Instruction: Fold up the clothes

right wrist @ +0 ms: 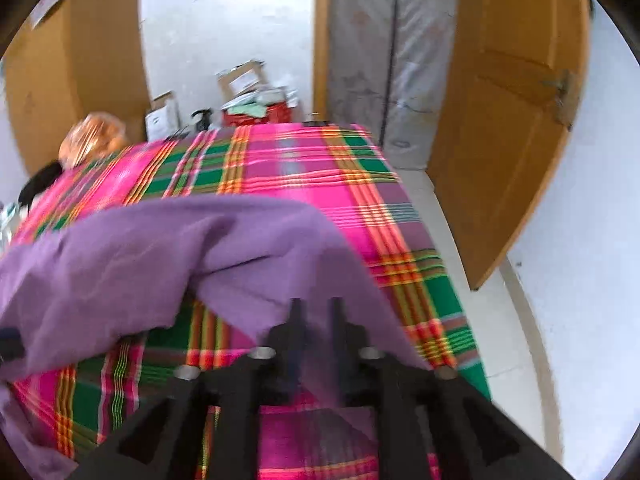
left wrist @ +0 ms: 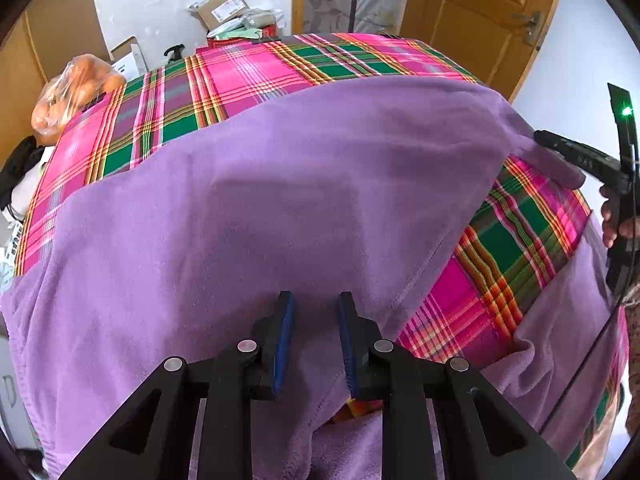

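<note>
Left wrist view. Purple fleece garment (left wrist: 256,216) spread over a table under a pink-and-green plaid cloth (left wrist: 248,76). Left gripper (left wrist: 316,304) low centre, its blue-padded fingers (left wrist: 285,336) apart, fleece lying between and beneath them; pads not seen pressing the cloth. At the right edge the right gripper (left wrist: 560,146) meets a lifted corner of the garment, a hand (left wrist: 614,220) behind it; grip there cannot be told. Bagged oranges (left wrist: 76,92) at the far left, cardboard boxes (left wrist: 224,8) behind, wooden door (left wrist: 484,20) upper right.
</note>
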